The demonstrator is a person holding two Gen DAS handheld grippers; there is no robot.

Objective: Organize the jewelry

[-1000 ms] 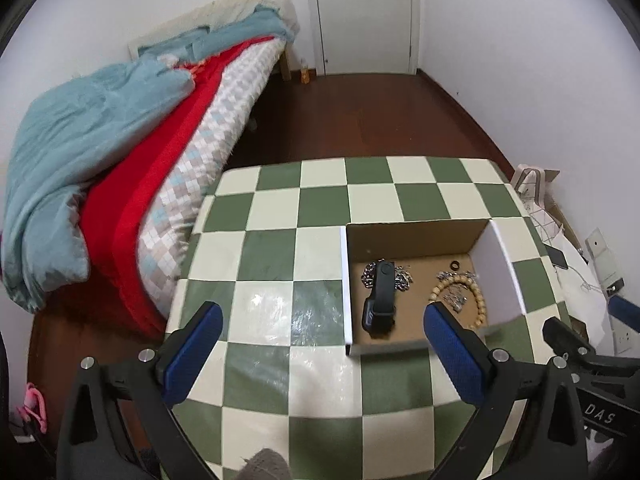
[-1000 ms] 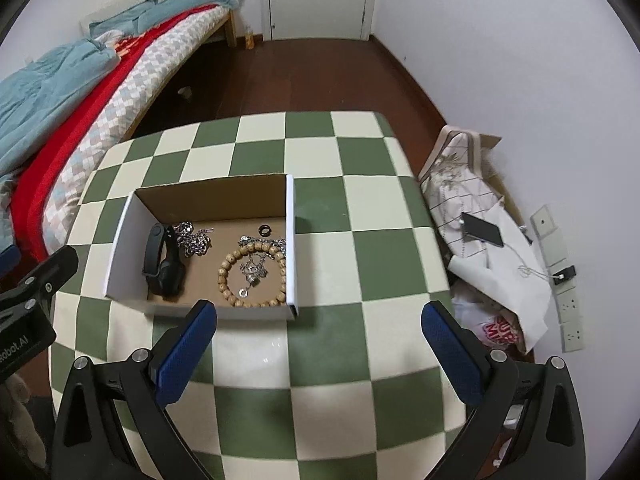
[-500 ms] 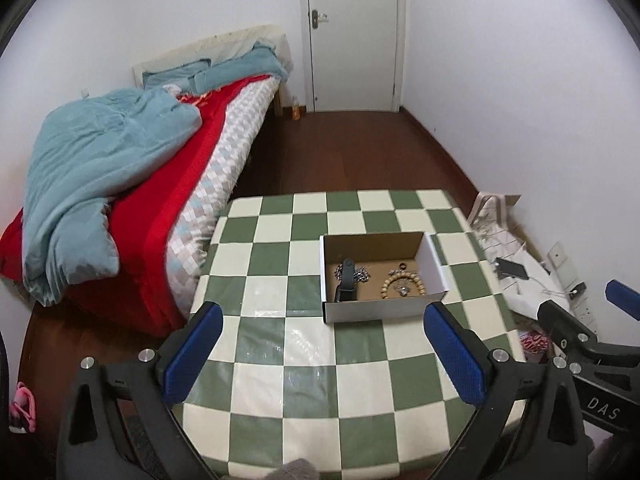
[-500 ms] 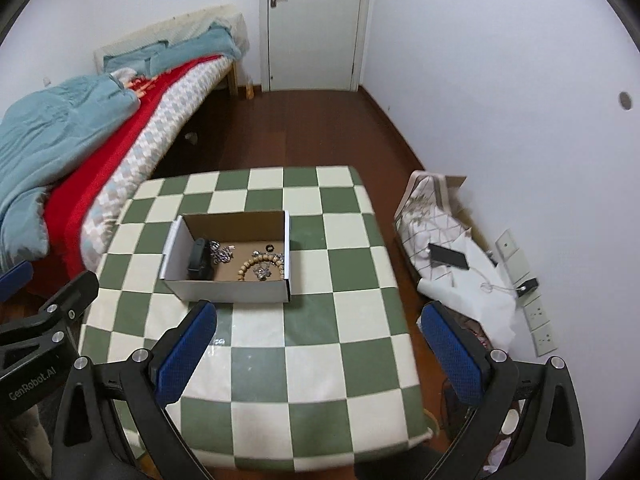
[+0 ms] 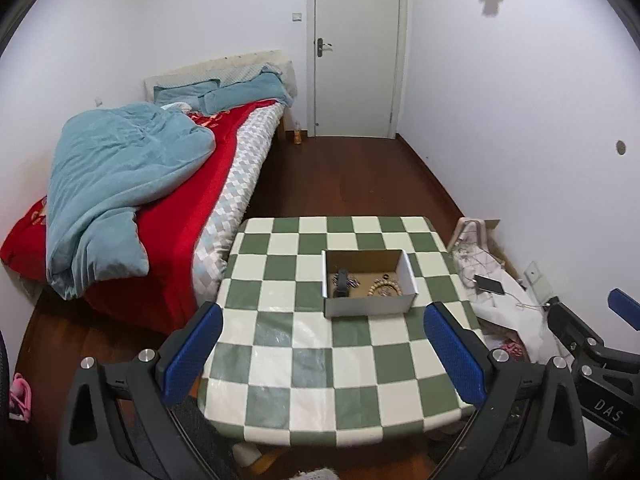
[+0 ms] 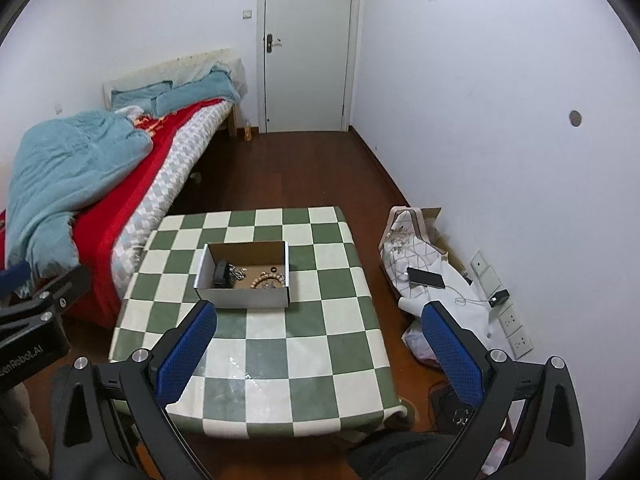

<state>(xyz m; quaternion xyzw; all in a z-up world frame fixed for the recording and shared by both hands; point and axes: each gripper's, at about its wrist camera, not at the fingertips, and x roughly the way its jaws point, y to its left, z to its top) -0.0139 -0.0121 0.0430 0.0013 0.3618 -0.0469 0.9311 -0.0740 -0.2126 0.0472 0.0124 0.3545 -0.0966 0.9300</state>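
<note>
Both grippers have pulled well back from the table [image 5: 304,364] since a second ago, so the bed [image 5: 132,184] and door [image 5: 356,48] now fill the views and the cardboard box [image 5: 366,306] near the table's far right edge looks small. The left gripper [image 5: 320,354] and right gripper [image 6: 320,354] hang with fingers wide apart, holding nothing, well short of the box, where the jewelry lies: a dark band [image 6: 219,273], a bead bracelet [image 6: 269,279] and a small ring [image 6: 273,269]. From this far out a reach could misjudge and knock the light box, and the chains beside the band are too small to make out.
</note>
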